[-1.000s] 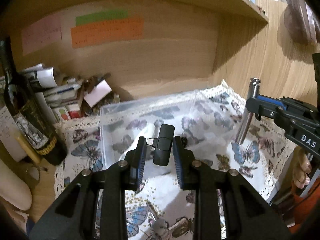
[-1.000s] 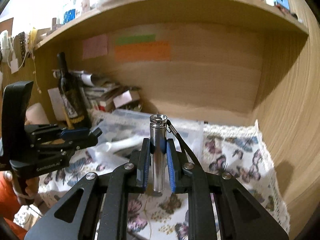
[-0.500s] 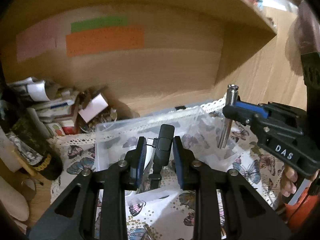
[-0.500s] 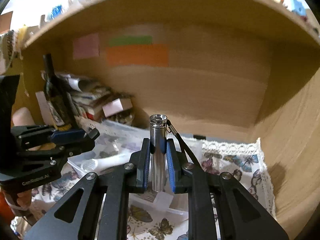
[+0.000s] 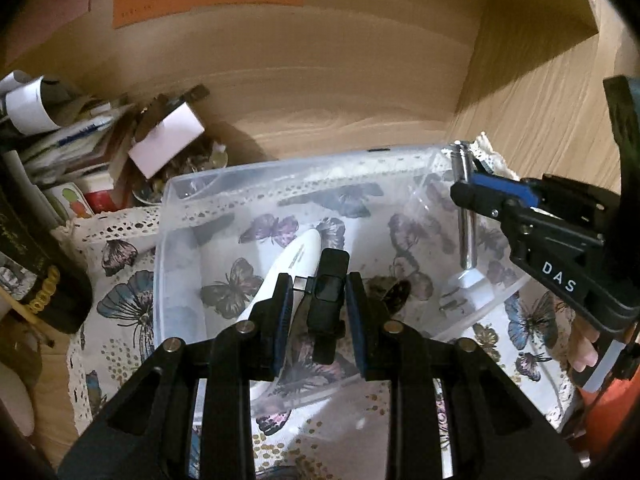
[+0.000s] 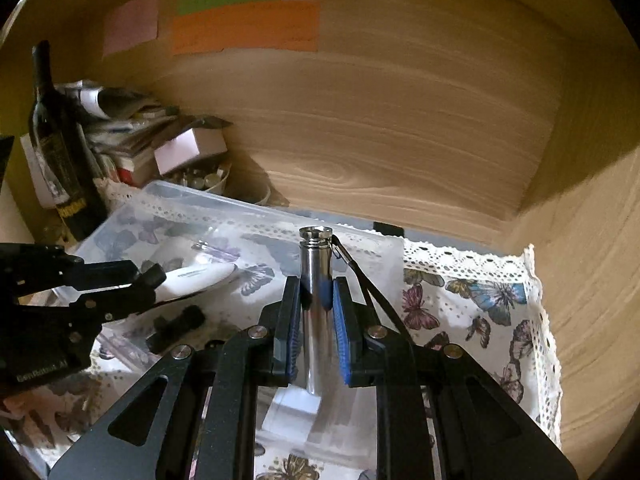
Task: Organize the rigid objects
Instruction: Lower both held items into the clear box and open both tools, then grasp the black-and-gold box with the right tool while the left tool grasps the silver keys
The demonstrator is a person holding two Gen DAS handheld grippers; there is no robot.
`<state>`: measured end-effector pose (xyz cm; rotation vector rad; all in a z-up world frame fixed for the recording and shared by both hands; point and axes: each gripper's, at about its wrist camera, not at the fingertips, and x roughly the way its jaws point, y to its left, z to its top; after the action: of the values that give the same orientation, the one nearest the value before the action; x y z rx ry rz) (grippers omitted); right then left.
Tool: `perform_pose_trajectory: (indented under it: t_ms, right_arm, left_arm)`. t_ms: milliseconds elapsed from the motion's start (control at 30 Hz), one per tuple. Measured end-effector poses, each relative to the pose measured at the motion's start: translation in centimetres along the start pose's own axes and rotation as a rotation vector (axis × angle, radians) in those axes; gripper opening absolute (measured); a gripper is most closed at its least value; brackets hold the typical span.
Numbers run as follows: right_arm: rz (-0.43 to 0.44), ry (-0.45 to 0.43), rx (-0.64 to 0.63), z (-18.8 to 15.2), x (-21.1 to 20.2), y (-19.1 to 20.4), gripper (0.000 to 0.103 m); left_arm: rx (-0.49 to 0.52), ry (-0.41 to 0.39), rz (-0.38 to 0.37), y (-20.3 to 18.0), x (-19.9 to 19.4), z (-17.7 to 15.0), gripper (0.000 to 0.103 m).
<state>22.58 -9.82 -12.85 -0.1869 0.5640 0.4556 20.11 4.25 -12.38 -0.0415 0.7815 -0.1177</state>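
Wooden alcove walls (image 6: 400, 128) with coloured paper notes (image 6: 246, 26) enclose a butterfly-print cloth (image 6: 472, 300) edged in lace. On it sits a clear plastic bin (image 5: 280, 168); its transparent walls are hard to trace, and its near rim is hidden behind the grippers in both views. Left gripper (image 5: 320, 316): jaws part-way apart around a small black device (image 5: 326, 296); whether the pads actually touch it cannot be told, and its lower end is hidden by the gripper body. Behind it, inside the bin, lies a white oblong object (image 5: 296, 256), partly covered. Right gripper (image 6: 317, 320): jaws closed on an upright metal cylinder (image 6: 316, 292) with a black strap at its cap, held over the bin's right end; its base stands just above a white plug adapter (image 5: 466, 290); contact cannot be told. A dark bottle (image 6: 52, 140) and stacked papers (image 6: 120, 120) fill the left corner, cut off at the frame edge.
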Motion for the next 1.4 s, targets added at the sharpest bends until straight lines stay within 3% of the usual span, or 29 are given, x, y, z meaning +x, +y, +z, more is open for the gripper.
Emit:
perform_pose_trajectory:
  t_ms: [367, 567, 733, 833, 1000, 1133, 1200, 1233, 1400]
  right_arm:
    - [0.074, 0.068, -0.027, -0.3, 2.7, 1.9, 0.015]
    - [0.089, 0.054, -0.031, -0.3, 1.2, 2.3, 0.016]
    - [0.095, 0.007, -0.016, -0.2, -1.5, 1.8, 0.026]
    - [0.099, -0.032, -0.007, -0.3, -3.3, 1.4, 0.037]
    - [0.099, -0.096, 0.01, -0.7, -6.7, 1.3, 0.05]
    - [0.106, -0.131, 0.019, -1.7, -9.2, 1.3, 0.056]
    - [0.104, -0.143, 0.019, -2.5, -10.4, 1.4, 0.062]
    - [0.102, -0.149, 0.019, -2.9, -10.8, 1.4, 0.067]
    - [0.093, -0.145, 0.015, -5.7, -12.7, 1.8, 0.068]
  left_arm:
    - [-0.031, 0.041, -0.025, 0.9, 1.0, 0.1, 0.026]
    - [-0.018, 0.021, -0.013, 0.5, -0.6, 0.4, 0.026]
    - [-0.011, -0.034, -0.007, 0.2, -3.2, 0.8, 0.028]
    - [-0.008, -0.075, 0.01, 0.1, -4.9, 1.0, 0.036]
    - [-0.009, -0.162, 0.046, -0.2, -8.5, 0.8, 0.062]
    - [0.007, -0.221, 0.089, -0.7, -11.2, -0.1, 0.074]
    - [0.012, -0.234, 0.1, -0.7, -12.2, -0.8, 0.085]
    - [0.011, -0.237, 0.101, -0.8, -12.7, -1.2, 0.087]
    - [-0.005, -0.194, 0.107, -0.6, -13.3, -3.5, 0.091]
